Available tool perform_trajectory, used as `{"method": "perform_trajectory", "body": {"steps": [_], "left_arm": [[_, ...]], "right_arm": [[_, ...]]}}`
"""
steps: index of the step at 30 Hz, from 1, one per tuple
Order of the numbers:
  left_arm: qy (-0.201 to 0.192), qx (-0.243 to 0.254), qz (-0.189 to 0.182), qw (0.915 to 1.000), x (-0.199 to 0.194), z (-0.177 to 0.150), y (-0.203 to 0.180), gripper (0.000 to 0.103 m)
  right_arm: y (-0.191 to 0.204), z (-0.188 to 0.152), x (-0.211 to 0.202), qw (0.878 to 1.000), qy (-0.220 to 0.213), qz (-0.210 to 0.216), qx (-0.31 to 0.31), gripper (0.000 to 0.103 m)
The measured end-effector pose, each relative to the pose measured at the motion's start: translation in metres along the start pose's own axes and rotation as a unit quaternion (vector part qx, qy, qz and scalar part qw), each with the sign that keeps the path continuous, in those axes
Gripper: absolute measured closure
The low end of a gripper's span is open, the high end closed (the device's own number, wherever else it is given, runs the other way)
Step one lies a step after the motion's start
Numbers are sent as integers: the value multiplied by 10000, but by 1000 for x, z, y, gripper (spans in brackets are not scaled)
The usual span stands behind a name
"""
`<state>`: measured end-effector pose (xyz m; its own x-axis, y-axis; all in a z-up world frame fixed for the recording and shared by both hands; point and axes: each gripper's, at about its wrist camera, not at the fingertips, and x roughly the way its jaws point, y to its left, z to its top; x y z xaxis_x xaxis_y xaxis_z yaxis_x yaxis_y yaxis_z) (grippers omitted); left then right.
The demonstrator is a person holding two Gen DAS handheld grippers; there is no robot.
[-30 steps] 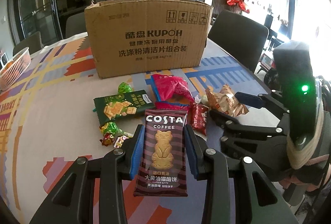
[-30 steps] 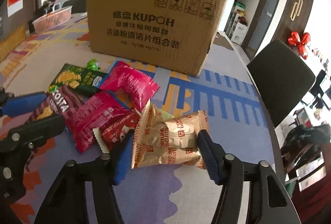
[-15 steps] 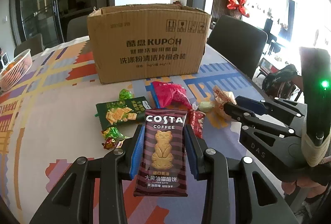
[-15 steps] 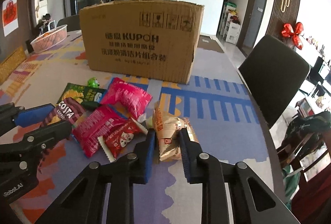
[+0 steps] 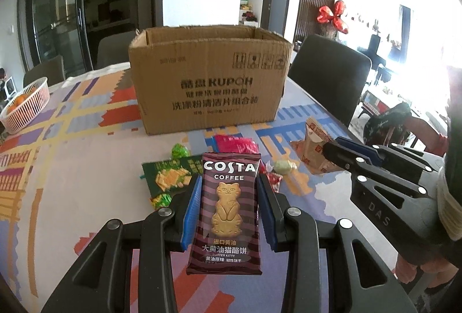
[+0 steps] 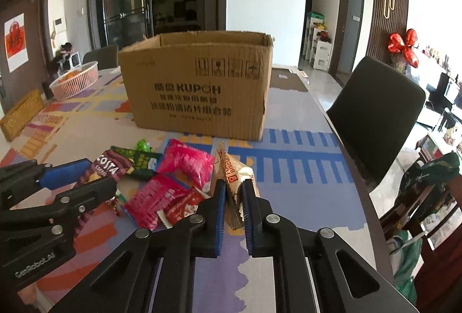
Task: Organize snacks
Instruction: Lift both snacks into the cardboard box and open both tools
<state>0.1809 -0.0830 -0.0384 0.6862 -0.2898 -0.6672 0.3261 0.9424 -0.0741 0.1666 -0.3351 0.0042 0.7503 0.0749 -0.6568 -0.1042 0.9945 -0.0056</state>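
We find the task at an early stage. The left gripper (image 5: 229, 211) pinches a Costa Coffee biscuit packet (image 5: 226, 214) upright between its blue pads, clear of the counter (image 5: 72, 183). The right gripper (image 6: 233, 214) is clamped on a gold biscuit packet (image 6: 235, 177). The cardboard box (image 5: 210, 84) stands open just behind the snacks; we cannot see its inside, so nothing can be confirmed as stowed. Left on the counter are a green cracker packet (image 5: 170, 174), pink packets (image 6: 184, 165), a red packet (image 6: 179, 203) and loose wrapped candies (image 5: 180, 151).

Against the earlier frames, the right gripper's jaws have just been closing: they stood wide around the gold packet and now squeeze it. Both packets sit higher, and the box's open top has come into view.
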Motion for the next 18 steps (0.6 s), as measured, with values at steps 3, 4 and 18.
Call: {"method": "perform_trajectory", "body": {"steps": [3, 4, 18], "left_arm": [[-103, 19, 27, 9999, -4, 7, 1, 65], [-147, 33, 39, 9999, -6, 9, 2, 65], [-841, 262, 126, 9960, -26, 77, 16, 65]], "right_arm": [[3, 5, -6, 10000, -89, 32, -6, 91], [4, 7, -8, 9999, -123, 22, -12, 91], [16, 64, -31, 9960, -892, 41, -77, 91]]}}
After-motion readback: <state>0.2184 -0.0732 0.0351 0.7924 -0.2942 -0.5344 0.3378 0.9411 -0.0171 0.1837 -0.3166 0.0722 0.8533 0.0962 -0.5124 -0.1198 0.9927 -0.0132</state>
